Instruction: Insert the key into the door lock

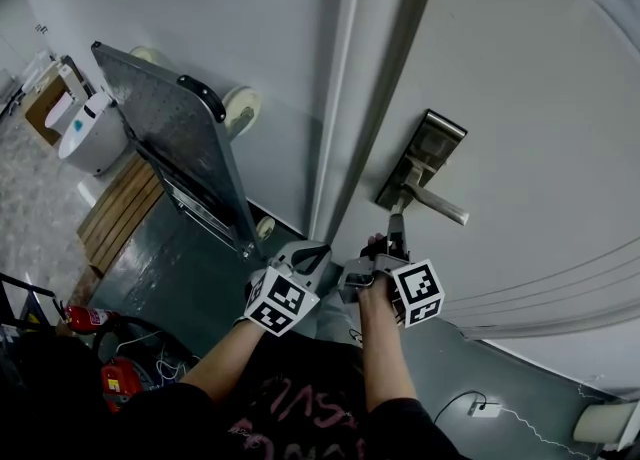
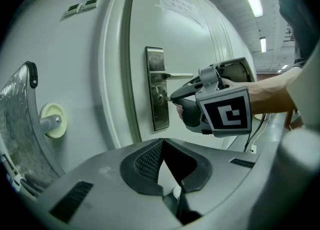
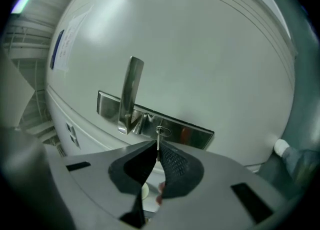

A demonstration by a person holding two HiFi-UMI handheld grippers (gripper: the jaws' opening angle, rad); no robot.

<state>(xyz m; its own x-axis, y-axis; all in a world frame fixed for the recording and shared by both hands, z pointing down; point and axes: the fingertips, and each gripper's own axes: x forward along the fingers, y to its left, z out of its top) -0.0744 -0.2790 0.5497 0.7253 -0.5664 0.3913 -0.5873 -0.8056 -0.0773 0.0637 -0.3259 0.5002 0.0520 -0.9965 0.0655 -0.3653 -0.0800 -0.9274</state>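
A steel lock plate (image 1: 422,160) with a lever handle (image 1: 437,204) is set in the white door (image 1: 530,98). My right gripper (image 1: 397,232) is shut on a thin metal key (image 3: 158,142). The key's tip is at the round keyhole (image 3: 160,131) just below the handle (image 3: 129,96). From the left gripper view, the right gripper (image 2: 174,97) points at the lock plate (image 2: 157,86) under the handle (image 2: 176,76). My left gripper (image 1: 312,252) hangs beside it, left of the door edge. Its tips (image 2: 162,145) meet with nothing between them.
A metal platform trolley (image 1: 175,138) leans upright against the wall left of the door, one wheel (image 2: 52,120) sticking out. A wooden pallet (image 1: 120,210), a white bin (image 1: 88,133) and red fire extinguishers (image 1: 88,319) lie further left. A cable and socket (image 1: 486,409) lie on the floor.
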